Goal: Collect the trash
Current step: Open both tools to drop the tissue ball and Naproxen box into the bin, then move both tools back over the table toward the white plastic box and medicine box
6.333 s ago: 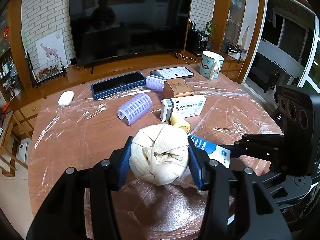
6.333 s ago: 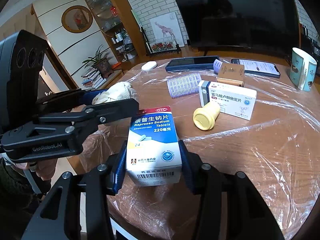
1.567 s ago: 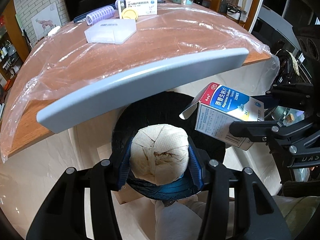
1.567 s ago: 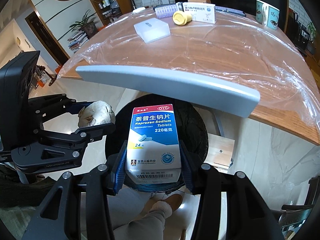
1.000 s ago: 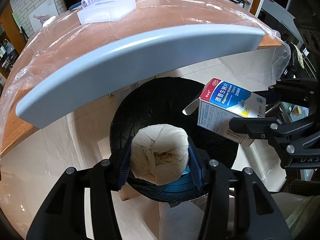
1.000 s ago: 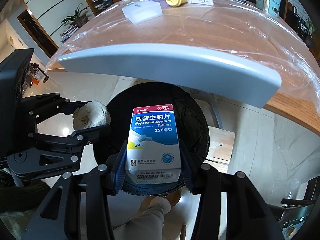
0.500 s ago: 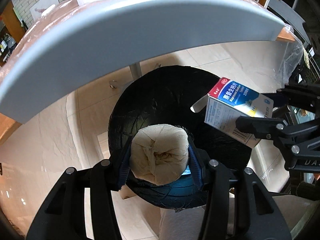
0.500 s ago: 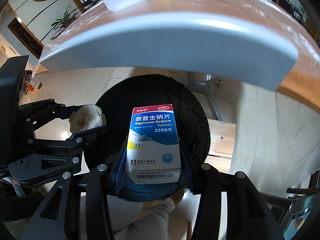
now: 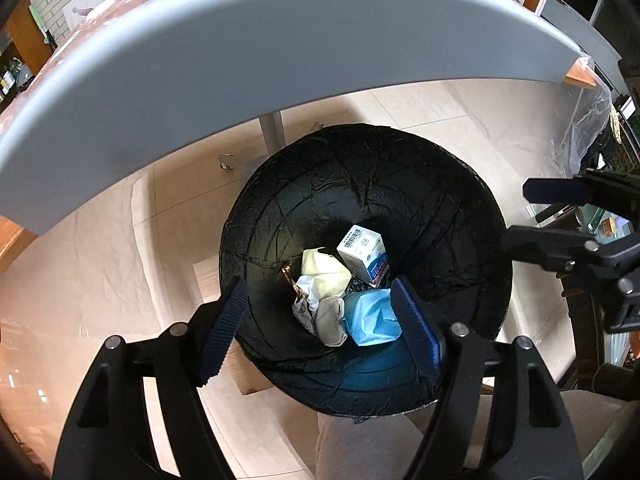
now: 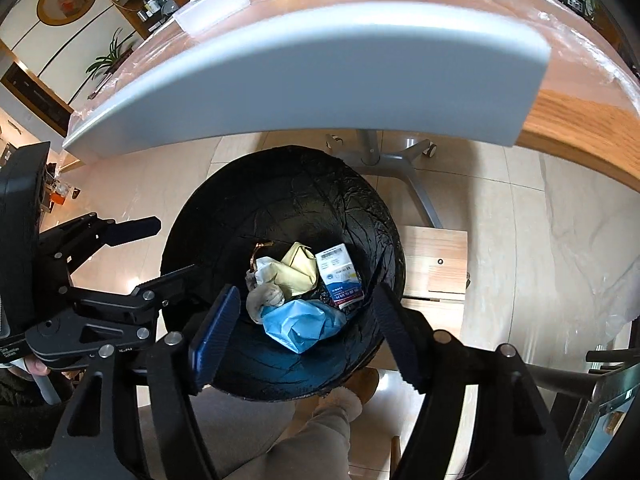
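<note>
Medicine box and crumpled tissue are seen at the bottom of the black-lined bin, well below both grippers | bin rim is overhung by grey table edge | left gripper and right gripper jaws have just been opening, nothing between.

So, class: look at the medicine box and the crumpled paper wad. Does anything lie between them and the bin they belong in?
Nothing visible does. The medicine box and the paper wad already lie at the bottom of the black-lined bin, beside a blue wrapper. The left gripper and right gripper, jaws just opened, hang empty above it.
</note>
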The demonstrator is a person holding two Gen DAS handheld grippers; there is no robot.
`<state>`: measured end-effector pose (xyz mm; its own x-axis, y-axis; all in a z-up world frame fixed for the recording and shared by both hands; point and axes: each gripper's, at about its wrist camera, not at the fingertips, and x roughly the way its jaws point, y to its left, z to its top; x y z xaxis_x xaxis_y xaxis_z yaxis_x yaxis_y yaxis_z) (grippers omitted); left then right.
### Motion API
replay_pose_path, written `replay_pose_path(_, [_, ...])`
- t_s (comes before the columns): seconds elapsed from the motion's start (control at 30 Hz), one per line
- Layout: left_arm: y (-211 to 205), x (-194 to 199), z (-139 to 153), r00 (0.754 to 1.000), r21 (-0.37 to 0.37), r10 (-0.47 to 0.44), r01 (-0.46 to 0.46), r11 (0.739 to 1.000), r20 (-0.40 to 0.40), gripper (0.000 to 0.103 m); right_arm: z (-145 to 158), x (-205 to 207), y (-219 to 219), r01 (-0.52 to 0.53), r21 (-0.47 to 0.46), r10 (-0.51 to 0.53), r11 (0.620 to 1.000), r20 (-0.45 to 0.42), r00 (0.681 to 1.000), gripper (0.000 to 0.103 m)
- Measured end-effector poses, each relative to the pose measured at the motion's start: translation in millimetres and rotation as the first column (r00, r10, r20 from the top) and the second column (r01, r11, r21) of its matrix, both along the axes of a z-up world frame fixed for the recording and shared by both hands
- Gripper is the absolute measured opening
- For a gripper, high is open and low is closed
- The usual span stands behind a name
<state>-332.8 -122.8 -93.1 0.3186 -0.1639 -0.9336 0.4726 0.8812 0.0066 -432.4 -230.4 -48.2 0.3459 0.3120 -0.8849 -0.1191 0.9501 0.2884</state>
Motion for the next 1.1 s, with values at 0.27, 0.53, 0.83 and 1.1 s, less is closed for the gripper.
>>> replay_pose_path(0.27, [12,-11,44,0.996,-0.034,-0.045,0.048,0.998,0.078,0.081,65,-26,-2,-0.061,0.017,0.058,0.998,0.137,0.989,0.075])
replay_pose_path(0.53, [17,-24,119,0.973,-0.139,-0.05,0.083,0.987,0.227,0.094,135,-26,3,-0.064,-0.038,0.074,0.997,0.362,0.929,0.093])
replay_pose_path(0.83, [9,10,163,0.92,-0.101,-0.064,0.111,0.989,0.386,0.101,167,40,-7,0.039,0.074,-0.065,0.996,0.38,0.923,0.099])
replay_pose_path(1.1, [12,59,160,0.904,-0.028,-0.103,0.126,0.992,0.414,0.101,158,104,-6,0.085,0.124,-0.12,0.989,0.316,0.941,0.099])
